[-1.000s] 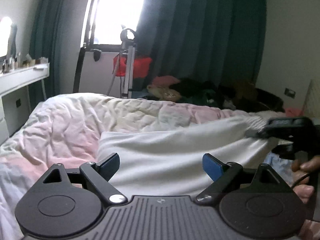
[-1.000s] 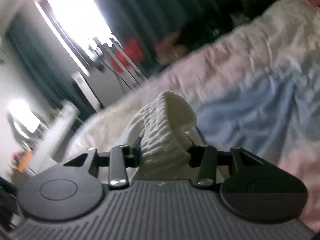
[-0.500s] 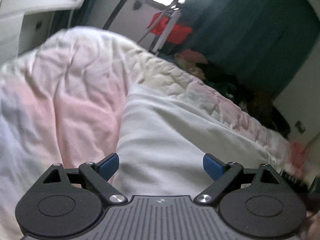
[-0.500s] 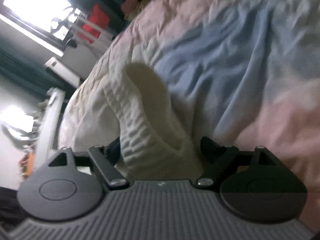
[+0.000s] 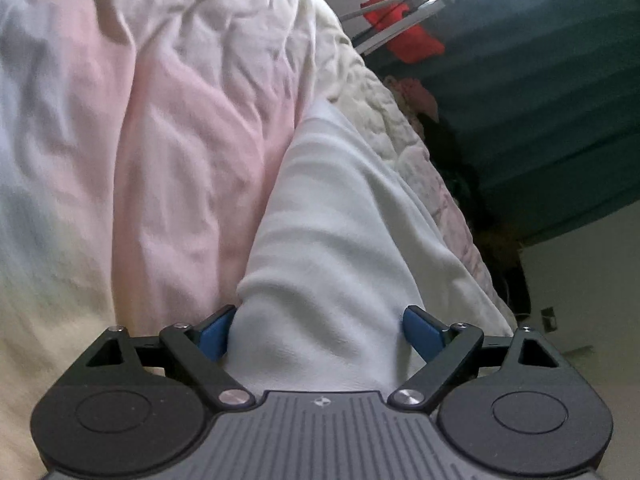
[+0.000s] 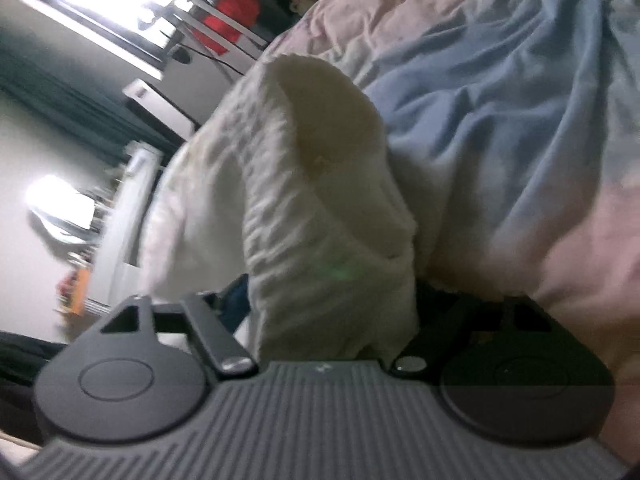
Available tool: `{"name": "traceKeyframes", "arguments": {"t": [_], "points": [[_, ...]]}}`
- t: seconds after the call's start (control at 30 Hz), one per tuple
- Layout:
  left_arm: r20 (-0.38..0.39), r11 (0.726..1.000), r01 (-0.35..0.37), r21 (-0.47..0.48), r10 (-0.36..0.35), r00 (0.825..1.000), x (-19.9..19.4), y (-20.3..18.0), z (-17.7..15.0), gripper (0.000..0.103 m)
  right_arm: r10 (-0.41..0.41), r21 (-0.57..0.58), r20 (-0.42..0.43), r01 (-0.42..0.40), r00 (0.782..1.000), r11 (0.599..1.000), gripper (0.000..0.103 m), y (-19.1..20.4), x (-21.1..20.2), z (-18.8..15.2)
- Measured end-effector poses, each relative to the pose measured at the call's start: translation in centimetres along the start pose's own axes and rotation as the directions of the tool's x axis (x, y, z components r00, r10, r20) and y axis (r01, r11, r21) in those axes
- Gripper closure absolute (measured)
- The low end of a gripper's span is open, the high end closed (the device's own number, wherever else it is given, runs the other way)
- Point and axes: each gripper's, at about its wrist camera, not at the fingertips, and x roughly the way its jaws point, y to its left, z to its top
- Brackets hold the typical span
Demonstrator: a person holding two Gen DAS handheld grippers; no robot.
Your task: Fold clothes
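A rumpled pink, white and blue quilt (image 5: 168,152) covers the bed, with dark curtains (image 5: 540,120) and a red bag (image 5: 404,36) at the far right. We see the white garment (image 5: 344,240) lying across it, its near end bunched between our left gripper (image 5: 320,330), fingers wide with cloth touching both blue pads (image 5: 420,330). Our right gripper (image 6: 332,312) pinches the garment's ribbed cuff (image 6: 320,184), which stands up over the quilt's blue patch.

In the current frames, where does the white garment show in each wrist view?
Left wrist: white garment runs from the centre down between the left gripper fingers.
Right wrist: its ribbed edge stands centre, bunched in the right gripper.
Shared landmark: red object by the window.
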Motion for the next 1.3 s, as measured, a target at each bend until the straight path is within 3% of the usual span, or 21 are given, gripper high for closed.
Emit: {"name": "traceKeyframes", "arguments": {"t": [0.13, 0.27, 0.4, 0.53, 0.67, 0.9, 1.1, 1.2, 1.27, 1.3], "points": [[0.004, 1.000, -0.005, 0.009, 0.005, 1.000, 0.1, 0.1, 0.0, 0.022, -0.014, -0.001, 0.035, 0.014, 0.999, 1.000, 0.049, 1.0, -1.1, 0.0], [0.008, 0.999, -0.024, 0.040, 0.024, 1.000, -0.2, -0.2, 0.0, 0.044, 0.004, -0.012, 0.085, -0.003, 0.996, 1.000, 0.063, 2.2, -3.1, -0.2], [0.019, 0.998, 0.039, 0.041, -0.039, 0.999, -1.3, -0.9, 0.6, 0.069, 0.068, 0.016, 0.121, -0.070, 0.990, 0.997, 0.067, 3.2, -4.8, 0.6], [0.004, 0.990, 0.120, 0.078, -0.121, 0.993, -1.8, -4.1, 1.8, 0.075, 0.120, 0.072, 0.173, -0.134, 0.978, 0.988, 0.068, 3.4, -8.0, 2.2], [-0.019, 0.973, 0.173, 0.152, -0.172, 0.985, -0.2, -10.8, 2.6, 0.077, 0.121, 0.137, 0.269, -0.162, 0.956, 0.977, 0.071, 2.2, -11.1, 5.6], [-0.087, 0.938, 0.259, 0.230, -0.245, 0.965, 9.5, -24.6, 3.6, 0.078, 0.038, 0.162, 0.423, -0.117, 0.905, 0.980, 0.072, -1.7, -16.2, 14.5], [-0.154, 0.910, 0.328, 0.254, -0.297, 0.942, 21.9, -34.4, 1.9, 0.078, -0.087, 0.163, 0.549, -0.005, 0.831, 0.987, 0.072, -6.5, -18.7, 22.9], [-0.183, 0.895, 0.307, 0.323, -0.259, 0.948, 27.4, -36.1, 0.2, 0.077, -0.185, 0.205, 0.537, 0.085, 0.823, 0.975, 0.072, -9.5, -17.2, 24.7], [-0.213, 0.899, 0.273, 0.342, -0.209, 0.954, 30.1, -34.9, -0.9, 0.077, -0.218, 0.241, 0.508, 0.105, 0.833, 0.965, 0.072, -11.9, -15.8, 24.2], [-0.233, 0.905, 0.255, 0.341, -0.181, 0.955, 31.3, -33.8, -1.4, 0.077, -0.227, 0.272, 0.478, 0.102, 0.848, 0.957, 0.072, -13.2, -15.0, 23.1]]}}
